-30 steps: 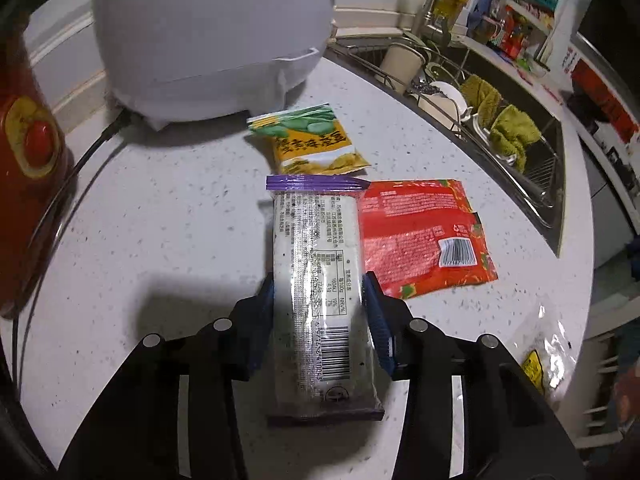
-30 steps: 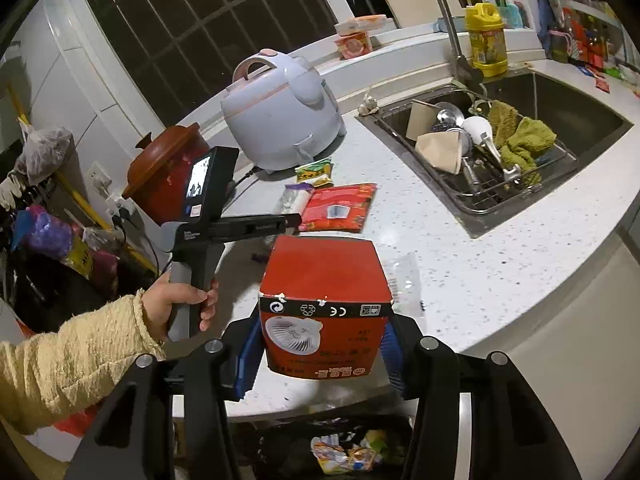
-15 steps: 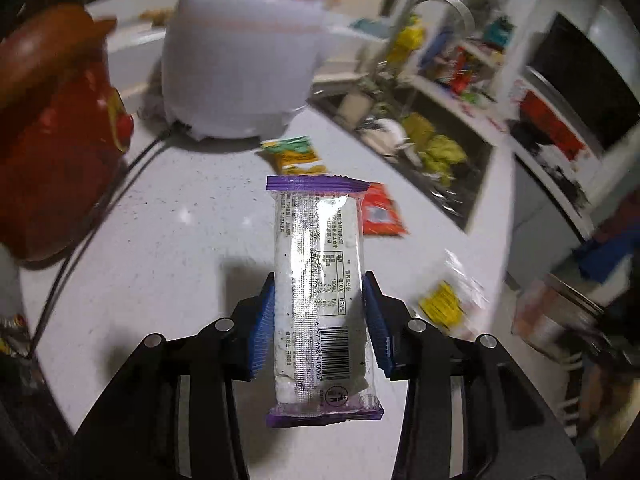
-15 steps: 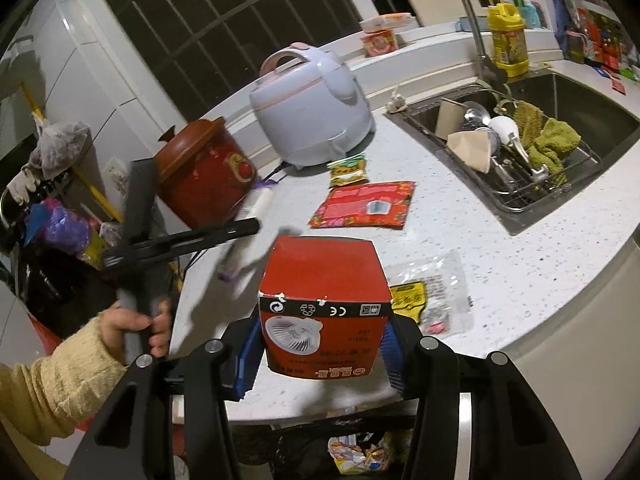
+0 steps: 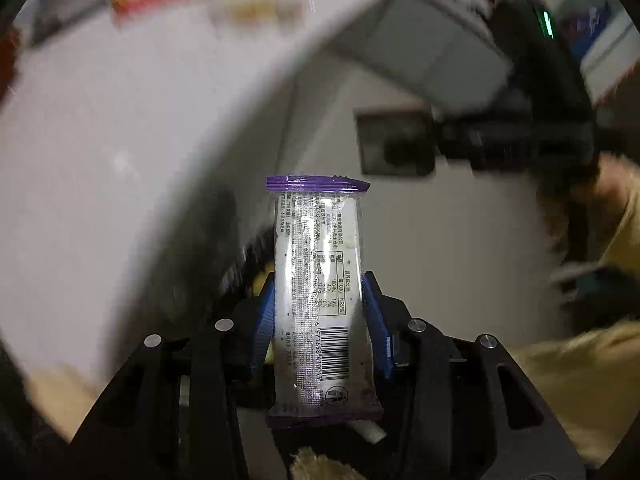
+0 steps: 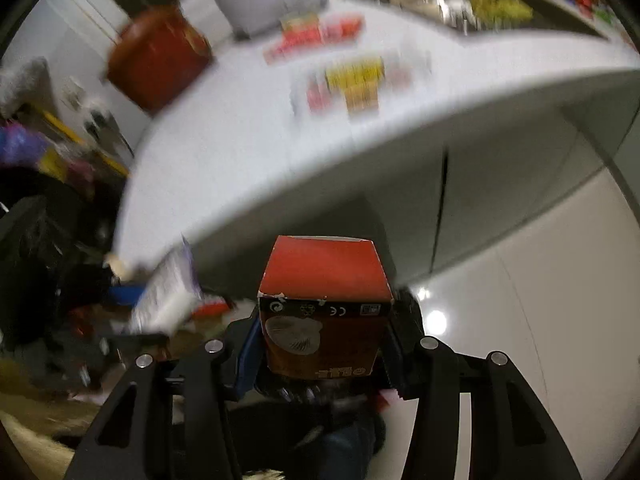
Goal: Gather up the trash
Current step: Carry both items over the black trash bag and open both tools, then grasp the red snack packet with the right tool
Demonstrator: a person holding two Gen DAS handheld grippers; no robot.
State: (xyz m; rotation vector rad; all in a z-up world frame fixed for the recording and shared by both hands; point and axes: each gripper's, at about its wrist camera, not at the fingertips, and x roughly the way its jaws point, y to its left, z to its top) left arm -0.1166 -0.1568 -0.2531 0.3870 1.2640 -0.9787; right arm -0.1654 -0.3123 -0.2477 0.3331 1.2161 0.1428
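The left gripper (image 5: pixel 318 312) clamps a long clear snack wrapper with purple ends (image 5: pixel 320 292) between its blue pads (image 5: pixel 266 316), the wrapper standing lengthwise out past the fingers. The right gripper (image 6: pixel 320 344) grips a red cardboard box (image 6: pixel 324 304) by its sides. Both are held off the near edge of the white counter (image 6: pixel 248 136), where blurred red and yellow packets (image 6: pixel 352 80) lie farther back.

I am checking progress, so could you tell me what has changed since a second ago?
Both grippers have swung off the counter and tipped down past its edge. The left gripper still grips the wrapper, and the right gripper the red box.
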